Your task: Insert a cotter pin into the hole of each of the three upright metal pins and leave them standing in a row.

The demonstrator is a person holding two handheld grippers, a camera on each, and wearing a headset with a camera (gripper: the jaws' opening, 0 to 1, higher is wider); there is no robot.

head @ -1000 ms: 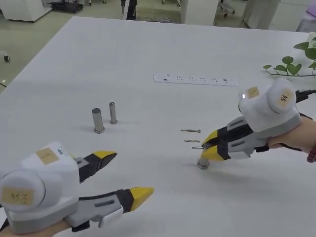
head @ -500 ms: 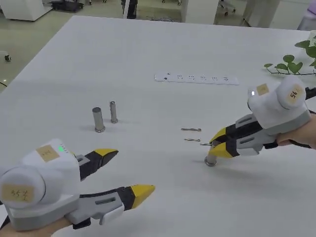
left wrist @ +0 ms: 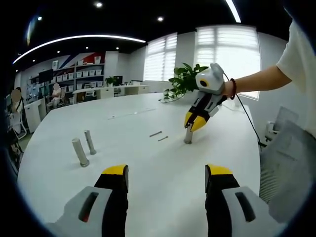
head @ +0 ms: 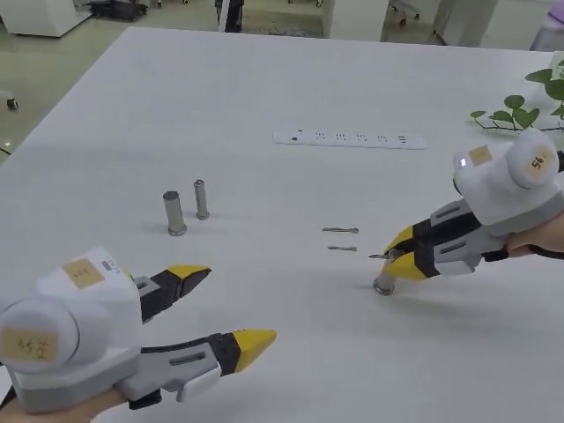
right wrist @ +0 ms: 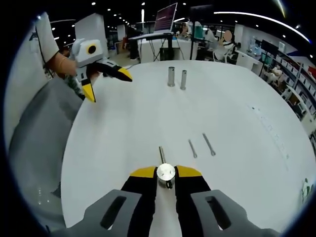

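Dragging the stubby silver metal pin (head: 384,285) rightward, right gripper (head: 397,255) clamps it, thin cotter pin (right wrist: 161,152) seemingly through; left gripper (head: 233,306) gapes empty

In the head view my right gripper (head: 398,256) covers the top of the metal pin (head: 384,285) it clamps, leaving just the base in sight. The pin's hole is hidden there. In the right gripper view the pin's cap covers it too, so I cannot tell whether the cotter pin (right wrist: 161,152) passes through. The thick upright pin (head: 174,213) and the thin upright pin (head: 201,199) are too small to show any hole. My left gripper (head: 229,306) has its body cut off at the bottom-left corner, and the plant (head: 529,106) runs off the right edge.
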